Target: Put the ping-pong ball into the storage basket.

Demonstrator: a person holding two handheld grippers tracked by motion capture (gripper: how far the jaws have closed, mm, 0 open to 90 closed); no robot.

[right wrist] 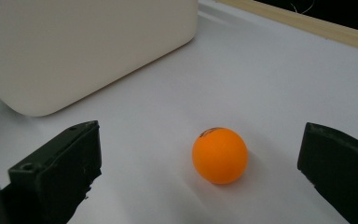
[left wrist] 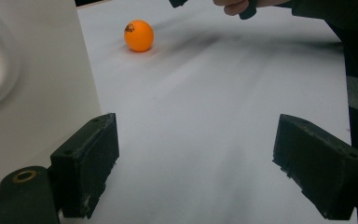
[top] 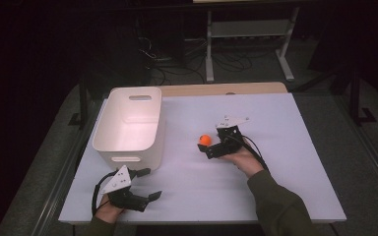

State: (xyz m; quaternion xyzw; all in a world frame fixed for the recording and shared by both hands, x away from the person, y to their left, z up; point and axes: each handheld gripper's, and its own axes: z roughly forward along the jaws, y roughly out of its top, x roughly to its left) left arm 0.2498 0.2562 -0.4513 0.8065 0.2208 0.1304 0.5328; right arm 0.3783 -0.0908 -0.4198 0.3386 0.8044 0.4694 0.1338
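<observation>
At the left of the high view, a white rectangular plastic bin (top: 130, 125) with rounded corners and a slot handle in its far wall stands on the white table surface (top: 275, 182), near the surface's far left corner. That view looks down into it and shows a bare pale floor with nothing inside. Neither gripper view sees over the rim: the left gripper view catches just a flat outer wall (left wrist: 37, 93) with part of a handle recess, and the right gripper view shows a lower rounded corner of the bin (right wrist: 74, 46) resting on the surface.

In front of the bin, near the surface's near left corner, the left gripper (top: 145, 184) lies low in a hand. Its jaws stand wide apart with only bare surface between them, released and holding nothing.

Further right, about mid-surface and well apart from the bin's right wall, a small orange ball (top: 205, 139) sits on the surface. The right gripper view brings out dark print on top of the ball (right wrist: 219, 155), which the high view is too coarse to show. The left gripper view places the ball (left wrist: 139, 35) far ahead, beyond the bin wall.

Just right of the ball, the right gripper (top: 204, 146) is held in a hand with a dark green sleeve (top: 280, 206). Its jaws are spread wide, and the ball sits between them, nearer the right-hand jaw in its own view, touching neither.
</observation>
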